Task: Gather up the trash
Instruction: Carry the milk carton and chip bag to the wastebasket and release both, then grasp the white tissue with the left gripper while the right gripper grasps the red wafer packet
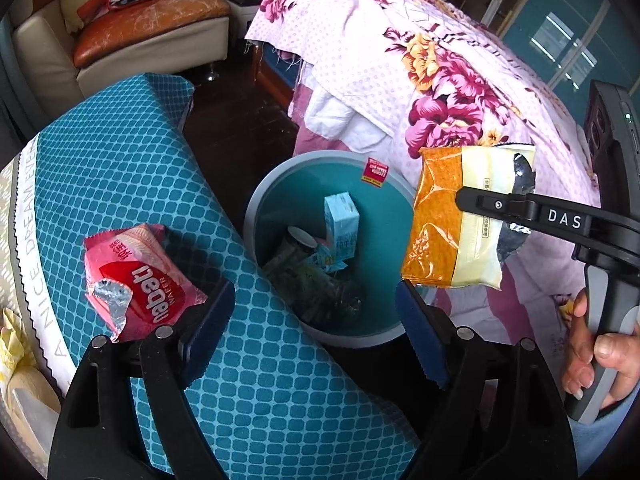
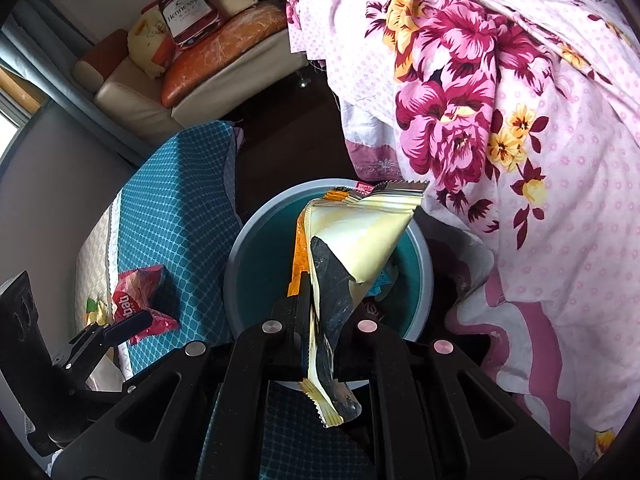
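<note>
My right gripper is shut on an orange and cream snack wrapper and holds it over the teal trash bin. In the left wrist view the same wrapper hangs from the right gripper above the bin's right rim. The bin holds a blue carton and other trash. My left gripper is open and empty, just right of a red wafer wrapper lying on the teal patterned cover. That wrapper also shows in the right wrist view.
A pink floral bedspread hangs close to the right of the bin. A sofa with a cushion and a bag stands at the back left. Dark floor lies between them. A yellowish item lies at the cover's left edge.
</note>
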